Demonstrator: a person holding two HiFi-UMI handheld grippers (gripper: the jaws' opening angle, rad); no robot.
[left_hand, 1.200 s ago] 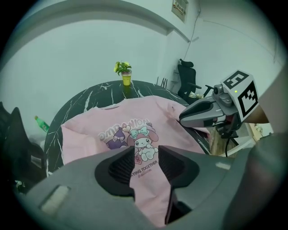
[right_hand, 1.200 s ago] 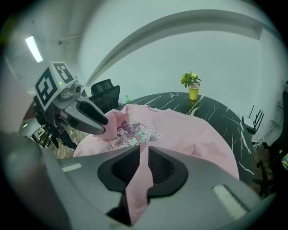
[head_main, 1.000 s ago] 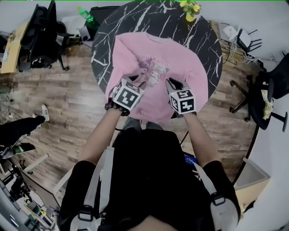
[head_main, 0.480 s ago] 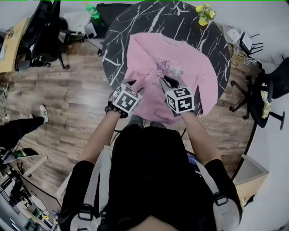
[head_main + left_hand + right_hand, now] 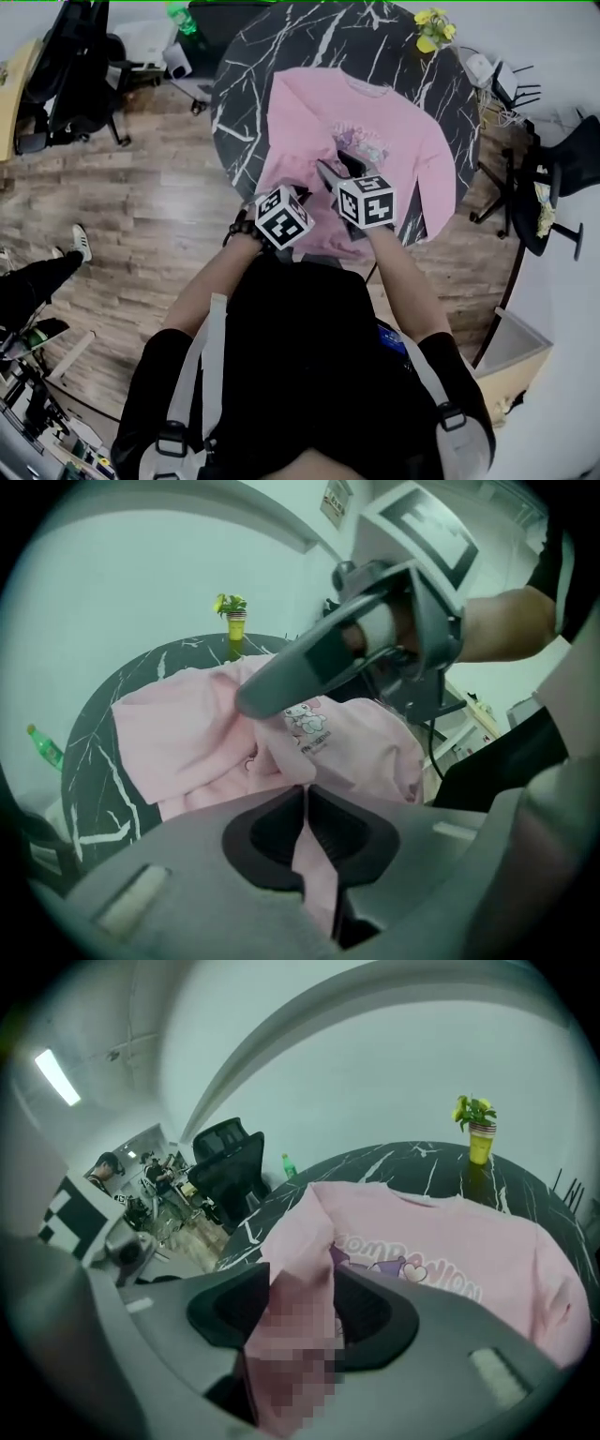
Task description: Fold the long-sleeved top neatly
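A pink long-sleeved top point(image 5: 398, 141) with a cartoon print lies on a round black marble table point(image 5: 248, 84). Both grippers are close together over its near part. My left gripper point(image 5: 302, 193) has just been closing and is shut on a thin fold of pink cloth point(image 5: 305, 855), seen pinched between its pads in the left gripper view point(image 5: 303, 794). The jaws of my right gripper point(image 5: 333, 169) have just been opening. They stand wide in the right gripper view point(image 5: 305, 1288), and a raised fold of the top point(image 5: 300, 1241) still lies loosely between them.
A yellow cup with a small plant point(image 5: 431, 28) stands at the table's far edge. A green bottle point(image 5: 178, 14) and black office chairs point(image 5: 75, 84) are at the left, another chair point(image 5: 553, 178) at the right. A person's leg point(image 5: 37, 277) shows on the wooden floor.
Both grippers drew closer together over the near part of the top. The left one sank to the cloth and shut on it. The right one moved left with its fold and its jaws widened.
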